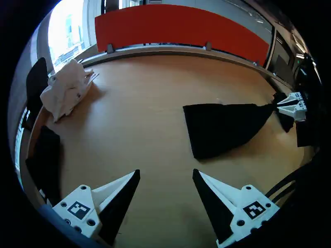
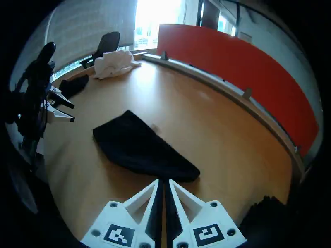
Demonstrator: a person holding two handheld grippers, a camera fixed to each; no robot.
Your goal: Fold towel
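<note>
The towel (image 2: 136, 146) is plain black, no pattern. The desk (image 1: 145, 103) is orange-brown wood colour, evenly. Left gripper (image 1: 165, 171) and right gripper (image 2: 164, 182): white bodies, jaws black on the inner side, each w/ a black-and-white square marker. The partition (image 1: 178, 27) at the back is bright red. The cloth pile (image 1: 66, 89) is white; the chair (image 2: 108, 43) is black.

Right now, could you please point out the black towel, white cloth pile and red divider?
black towel (image 1: 223, 126): left gripper view, its flat middle.
white cloth pile (image 1: 66, 89): left gripper view, centre.
red divider (image 2: 248, 66): right gripper view, panel face.
</note>
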